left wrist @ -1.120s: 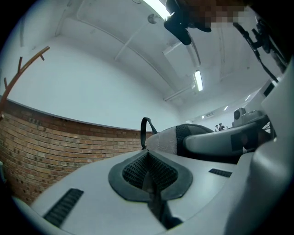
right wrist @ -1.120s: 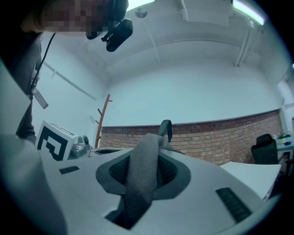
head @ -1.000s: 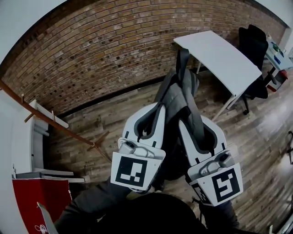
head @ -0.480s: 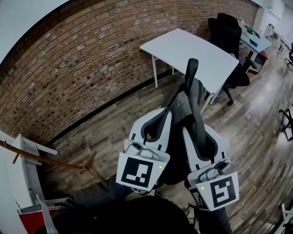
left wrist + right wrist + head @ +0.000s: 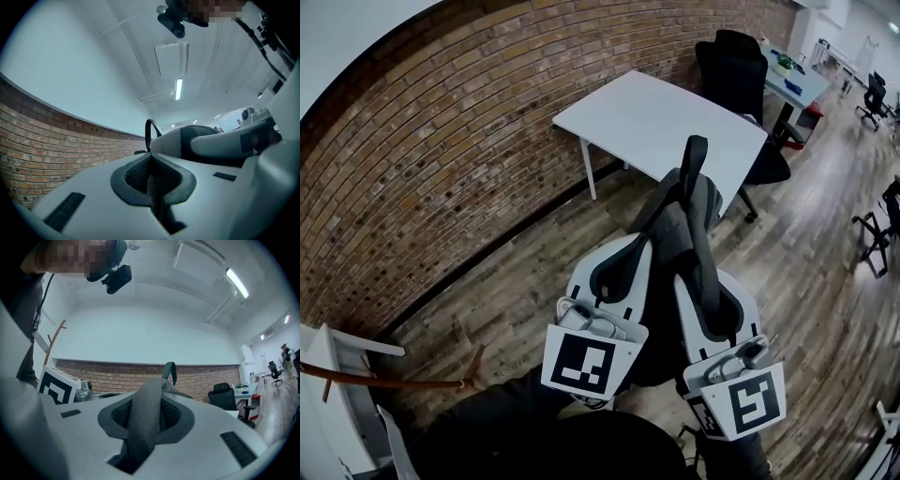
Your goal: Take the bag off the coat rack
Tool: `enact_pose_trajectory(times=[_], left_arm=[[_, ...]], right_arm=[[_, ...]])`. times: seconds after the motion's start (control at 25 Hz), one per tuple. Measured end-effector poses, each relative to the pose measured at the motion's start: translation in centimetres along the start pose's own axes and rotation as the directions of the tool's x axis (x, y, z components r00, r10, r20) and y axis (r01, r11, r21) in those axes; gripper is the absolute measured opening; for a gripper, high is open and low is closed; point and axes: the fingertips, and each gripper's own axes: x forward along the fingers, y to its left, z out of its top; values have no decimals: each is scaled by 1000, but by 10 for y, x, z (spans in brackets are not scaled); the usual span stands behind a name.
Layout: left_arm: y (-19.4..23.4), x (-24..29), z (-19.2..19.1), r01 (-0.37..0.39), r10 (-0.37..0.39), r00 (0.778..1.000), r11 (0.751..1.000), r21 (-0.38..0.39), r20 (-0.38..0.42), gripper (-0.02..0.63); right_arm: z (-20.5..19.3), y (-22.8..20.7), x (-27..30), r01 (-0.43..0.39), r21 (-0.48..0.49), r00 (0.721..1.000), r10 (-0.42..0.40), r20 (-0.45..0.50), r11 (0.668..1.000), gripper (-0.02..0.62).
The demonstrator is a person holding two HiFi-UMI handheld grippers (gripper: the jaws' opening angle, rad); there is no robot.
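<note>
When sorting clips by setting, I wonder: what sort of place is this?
Likely an office: white desks, black swivel chairs and a brick wall over a wood floor.

Office at work: a white table [image 5: 666, 122] is standing out from a long brick wall [image 5: 441, 141], with a black swivel chair [image 5: 736, 70] sitting at its far side. Behind it a second desk [image 5: 789, 77] is carrying small clutter, and more wheeled chairs [image 5: 872, 94] are dotting the wood floor [image 5: 806, 262]. Strip lights [image 5: 178, 89] are glowing on the white ceiling [image 5: 93, 56], and a wooden coat rack [image 5: 394, 382] is showing near the wall.
</note>
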Motion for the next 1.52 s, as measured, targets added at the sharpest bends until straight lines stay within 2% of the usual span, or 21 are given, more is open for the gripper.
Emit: enact_pose_trajectory(times=[0.48, 0.84, 1.12, 1.52], left_arm=[[76, 49, -15, 12, -12, 1000, 997, -82, -5, 9], [119, 87, -9, -2, 4, 1000, 998, -70, 28, 9], [146, 125, -12, -25, 26, 998, 1000, -18, 49, 9], [215, 184, -9, -122, 122, 992, 992, -13, 27, 9]], right_arm=[[-10, -11, 89, 23, -2, 999, -23, -35, 1000, 86], [-2, -25, 142, 10, -22, 1000, -11, -26, 1000, 86], [-5, -49, 182, -23, -14, 1000, 23, 7, 1000, 86], [1, -75, 270, -110, 19, 994, 110, 23, 994, 86]])
